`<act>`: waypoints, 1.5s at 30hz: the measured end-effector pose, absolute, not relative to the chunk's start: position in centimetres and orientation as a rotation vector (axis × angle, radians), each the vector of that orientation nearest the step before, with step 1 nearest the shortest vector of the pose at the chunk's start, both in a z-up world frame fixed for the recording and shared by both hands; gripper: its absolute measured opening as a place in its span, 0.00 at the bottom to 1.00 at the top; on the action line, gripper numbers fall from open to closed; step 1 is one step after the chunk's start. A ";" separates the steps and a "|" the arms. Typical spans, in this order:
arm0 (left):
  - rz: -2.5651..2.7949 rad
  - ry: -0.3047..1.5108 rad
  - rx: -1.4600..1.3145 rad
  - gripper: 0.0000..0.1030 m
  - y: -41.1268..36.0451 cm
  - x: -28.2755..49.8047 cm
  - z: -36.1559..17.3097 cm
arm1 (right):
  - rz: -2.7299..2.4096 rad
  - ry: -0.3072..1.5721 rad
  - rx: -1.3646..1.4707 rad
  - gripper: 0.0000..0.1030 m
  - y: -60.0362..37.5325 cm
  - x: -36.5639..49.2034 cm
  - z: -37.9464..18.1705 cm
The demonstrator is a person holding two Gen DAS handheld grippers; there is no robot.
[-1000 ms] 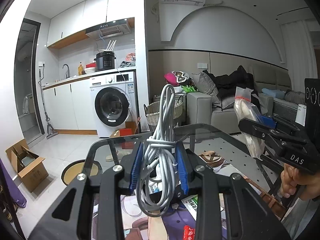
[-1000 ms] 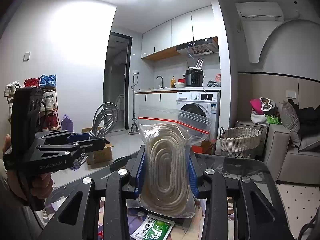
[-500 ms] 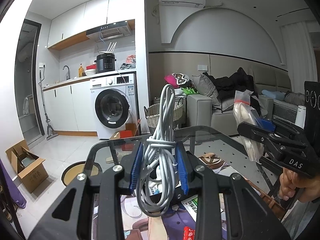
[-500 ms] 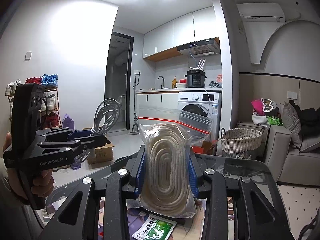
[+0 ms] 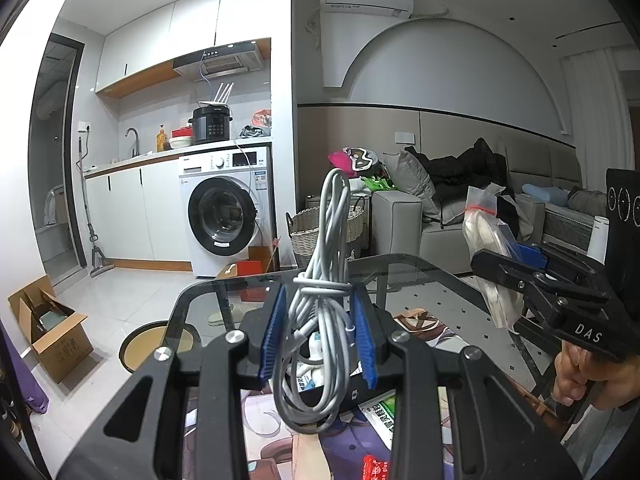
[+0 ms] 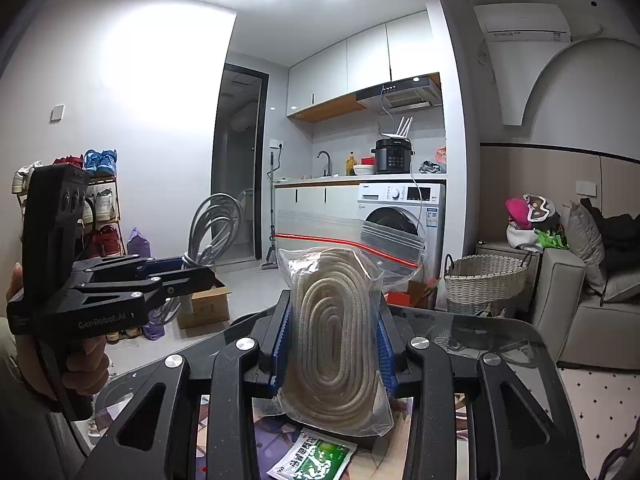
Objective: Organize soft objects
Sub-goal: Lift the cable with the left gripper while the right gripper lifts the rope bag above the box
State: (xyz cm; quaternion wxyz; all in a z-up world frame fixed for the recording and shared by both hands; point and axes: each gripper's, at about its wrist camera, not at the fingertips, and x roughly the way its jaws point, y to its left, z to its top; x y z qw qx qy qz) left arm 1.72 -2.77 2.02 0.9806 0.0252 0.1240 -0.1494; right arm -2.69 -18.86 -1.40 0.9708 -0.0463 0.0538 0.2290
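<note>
- Left gripper: blue pads clamped on a bundle of grey cable, its loop standing upright above the fingers
- Right gripper: jaws closed on a clear zip bag containing coiled cream rope
- Both loads are held up over the near edge of the glass table; a green sachet lies flat below
- Wicker basket and washing machine stand beyond the table's far edge
- Both grippers level, side by side and apart

I count one bundled grey cable and one clear zip bag of coiled beige rope. I count two black two-finger grippers, left and right.
</note>
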 end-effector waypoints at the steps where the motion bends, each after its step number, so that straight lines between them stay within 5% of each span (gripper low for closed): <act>1: -0.303 0.251 0.053 0.31 -2.9 1.7 2.0 | 0.463 0.109 -0.092 0.35 -18.9 -2.7 -1.4; 45: -0.262 0.239 -0.076 0.31 -2.6 9.2 3.2 | 0.412 0.094 -0.039 0.35 -16.2 1.4 0.1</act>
